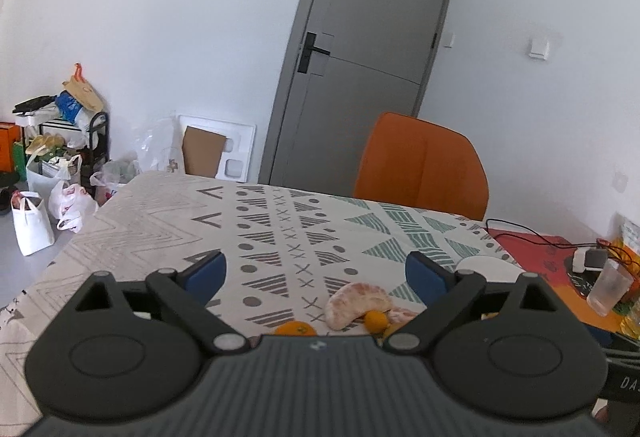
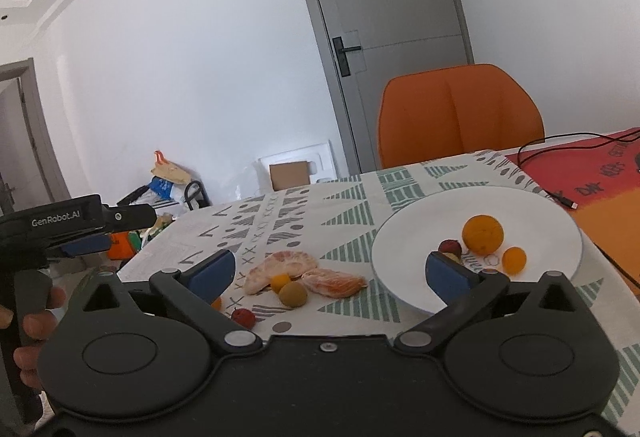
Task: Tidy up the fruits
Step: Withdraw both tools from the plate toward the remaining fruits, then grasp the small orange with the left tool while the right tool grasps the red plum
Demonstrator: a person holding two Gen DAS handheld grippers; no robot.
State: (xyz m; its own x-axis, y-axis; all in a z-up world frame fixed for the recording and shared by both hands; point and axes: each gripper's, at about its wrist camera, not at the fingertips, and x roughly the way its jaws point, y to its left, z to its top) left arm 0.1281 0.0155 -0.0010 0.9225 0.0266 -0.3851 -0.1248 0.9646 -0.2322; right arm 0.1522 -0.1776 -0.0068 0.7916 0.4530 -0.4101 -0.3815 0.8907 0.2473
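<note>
A white plate [image 2: 404, 237] on the patterned tablecloth holds an orange [image 2: 482, 234], a small orange fruit [image 2: 514, 260] and a dark red fruit [image 2: 449, 247]. Left of it lie two peeled pomelo pieces [image 2: 280, 266] [image 2: 336, 282], a small yellow fruit [image 2: 279, 282], a brownish round fruit [image 2: 293, 294] and a red fruit [image 2: 243, 317]. My right gripper [image 2: 330, 273] is open above them. My left gripper [image 1: 316, 273] is open over a pomelo piece [image 1: 358, 303] and small orange fruits [image 1: 376, 320] [image 1: 295, 328]. The left gripper also shows in the right wrist view [image 2: 86, 245].
An orange chair [image 2: 460, 113] stands at the table's far side before a grey door [image 1: 360, 49]. A red mat [image 2: 580, 177] with a black cable [image 2: 560, 197] lies right of the plate. A plastic cup [image 1: 610, 287] stands at the right. Bags clutter the floor [image 1: 52, 205].
</note>
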